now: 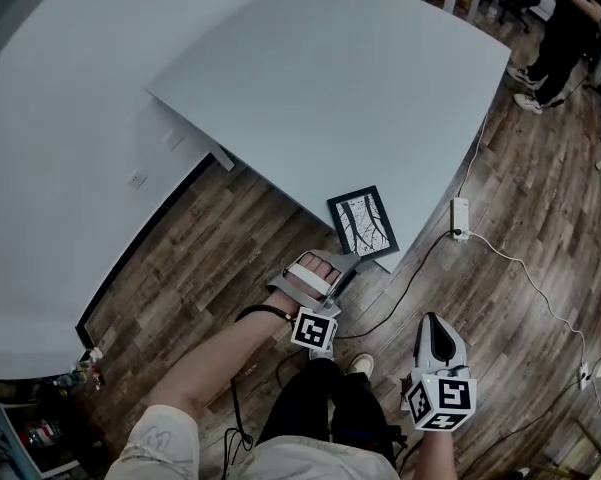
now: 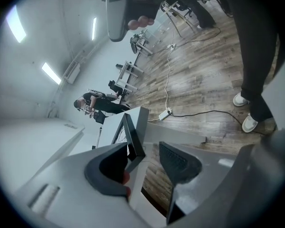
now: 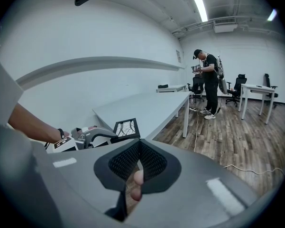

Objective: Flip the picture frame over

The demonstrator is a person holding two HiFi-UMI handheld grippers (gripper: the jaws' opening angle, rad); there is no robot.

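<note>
My left gripper (image 2: pixel 147 158) had its jaws apart; the near corner of the picture frame (image 2: pixel 132 137) stood in the gap between them, close against one jaw and clear of the other, so nothing was clamped; the edge of the table (image 2: pixel 180 137) ran through that same gap. In the head view the left gripper (image 1: pixel 342 266) reached up to the frame's near end, my hand (image 1: pixel 302 286) wrapped round its handle. My right gripper (image 3: pixel 138 163) had its jaws pressed together with nothing between the pads; two fingertips (image 3: pixel 138 178) showed just below them. In the head view the right gripper (image 1: pixel 432 323) hung low over the wooden floor (image 1: pixel 520 268), well apart from the frame and from the left one.

The picture frame (image 1: pixel 362 223) sat at the near corner of the grey table (image 1: pixel 330 88), just inside the edge, dark border round a pale sheet with black branching lines, that side facing up; the right gripper view showed the frame (image 3: pixel 125 128) with the left gripper (image 3: pixel 92 137) beside it; I could not tell whether its near end was raised off the top. A white power strip (image 1: pixel 460 218) lay on the floor past the table's corner, a cable (image 1: pixel 540 288) trailing from it. Far across the room a person (image 3: pixel 208 80) in dark clothes stood by other desks.
</note>
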